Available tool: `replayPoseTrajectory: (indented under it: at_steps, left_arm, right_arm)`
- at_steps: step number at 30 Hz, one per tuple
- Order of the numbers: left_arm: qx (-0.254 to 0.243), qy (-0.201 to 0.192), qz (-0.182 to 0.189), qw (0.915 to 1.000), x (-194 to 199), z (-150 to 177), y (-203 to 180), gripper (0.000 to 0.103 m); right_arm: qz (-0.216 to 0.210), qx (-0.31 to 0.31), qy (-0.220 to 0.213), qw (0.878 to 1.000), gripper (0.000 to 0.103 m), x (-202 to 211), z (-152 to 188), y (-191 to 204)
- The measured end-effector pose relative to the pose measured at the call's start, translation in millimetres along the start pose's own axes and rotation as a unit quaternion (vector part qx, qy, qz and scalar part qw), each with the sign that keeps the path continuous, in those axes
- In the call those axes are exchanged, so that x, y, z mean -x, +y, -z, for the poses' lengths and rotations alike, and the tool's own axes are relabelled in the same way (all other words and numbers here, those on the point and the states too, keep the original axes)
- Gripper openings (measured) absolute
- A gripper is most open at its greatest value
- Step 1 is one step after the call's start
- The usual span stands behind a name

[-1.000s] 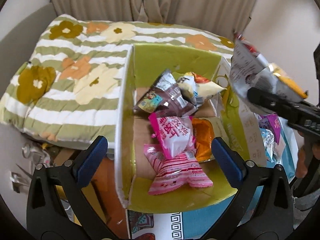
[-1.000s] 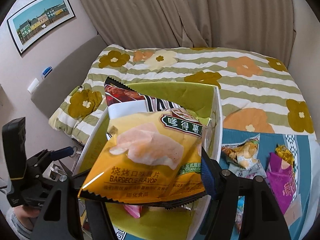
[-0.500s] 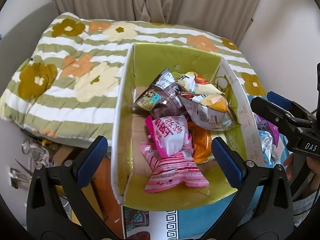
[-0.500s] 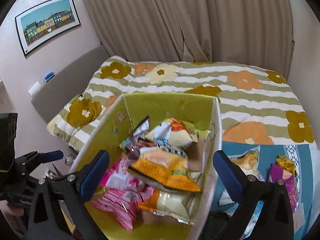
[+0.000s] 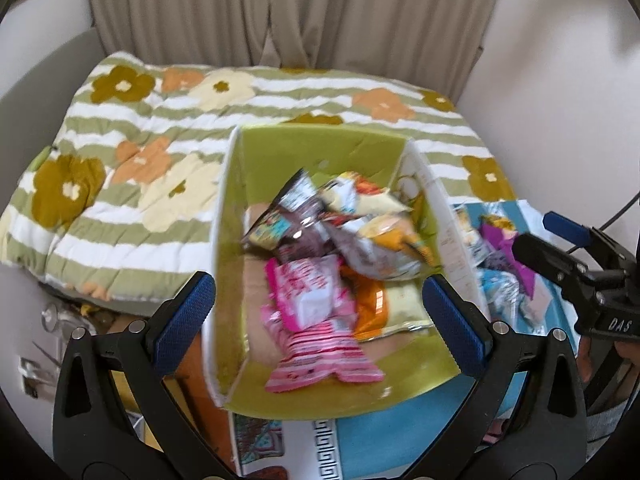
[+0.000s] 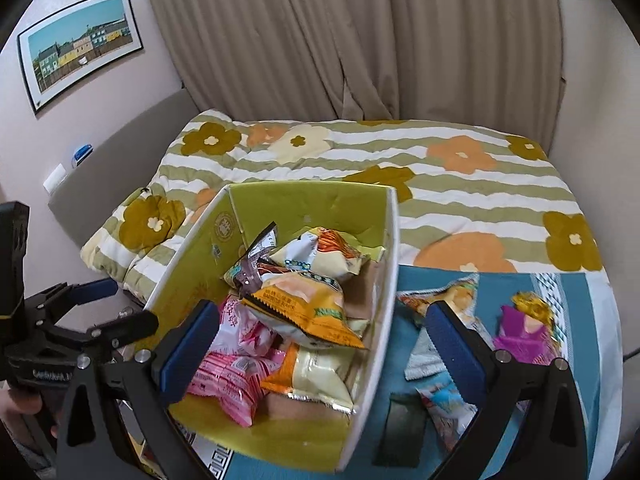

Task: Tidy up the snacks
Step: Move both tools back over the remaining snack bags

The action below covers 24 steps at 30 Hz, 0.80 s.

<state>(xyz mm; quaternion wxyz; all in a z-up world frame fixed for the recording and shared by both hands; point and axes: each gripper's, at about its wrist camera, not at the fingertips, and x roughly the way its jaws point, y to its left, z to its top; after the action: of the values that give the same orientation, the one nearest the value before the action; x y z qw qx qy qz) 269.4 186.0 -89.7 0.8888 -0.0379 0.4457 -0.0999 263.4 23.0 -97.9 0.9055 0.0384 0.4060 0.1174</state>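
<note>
A green open box (image 5: 320, 148) (image 6: 304, 200) sits on a blue cloth and holds several snack packs: pink ones (image 5: 316, 332) (image 6: 228, 376), a brown one (image 5: 296, 220), and the orange barbecue chip bag (image 6: 300, 308) (image 5: 384, 248) lying on top. My left gripper (image 5: 318, 320) is open and empty over the box's near end. My right gripper (image 6: 324, 344) is open and empty above the box's right wall; it also shows in the left wrist view (image 5: 560, 256). Loose packs lie right of the box: a purple one (image 6: 524, 328) (image 5: 500, 236) and a light blue one (image 6: 444, 396).
A striped flowered quilt (image 5: 160, 152) (image 6: 460, 184) covers the bed behind the box. Beige curtains (image 6: 360, 40) hang behind it. A framed picture (image 6: 80, 48) hangs on the left wall. Clutter lies on the floor left of the box (image 5: 60, 320).
My right gripper opened and let the orange chip bag go into the box, then drew back to the right. The left gripper pulled back and rose slightly.
</note>
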Motion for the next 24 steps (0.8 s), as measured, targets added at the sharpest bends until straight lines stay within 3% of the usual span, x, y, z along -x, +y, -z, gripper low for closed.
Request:
replayPoseTrajectory:
  at_steps: [10,14,24]
  left_arm:
    - [-0.034,-0.021,0.022,0.999,7,7,-95,0.103]
    - [-0.03,-0.018,0.037,0.9987,3,15,-137,0.103]
    - [-0.019,0.004,0.029,0.9994,-24,44,-228,0.103]
  right_arm:
    - [0.037,0.008,-0.038,0.999,0.103,63,19,-60]
    - [0.037,0.0,-0.033,0.999,0.103,81,29,-99]
    - [0.028,0.011,-0.027,0.999,0.103,106,46,-187]
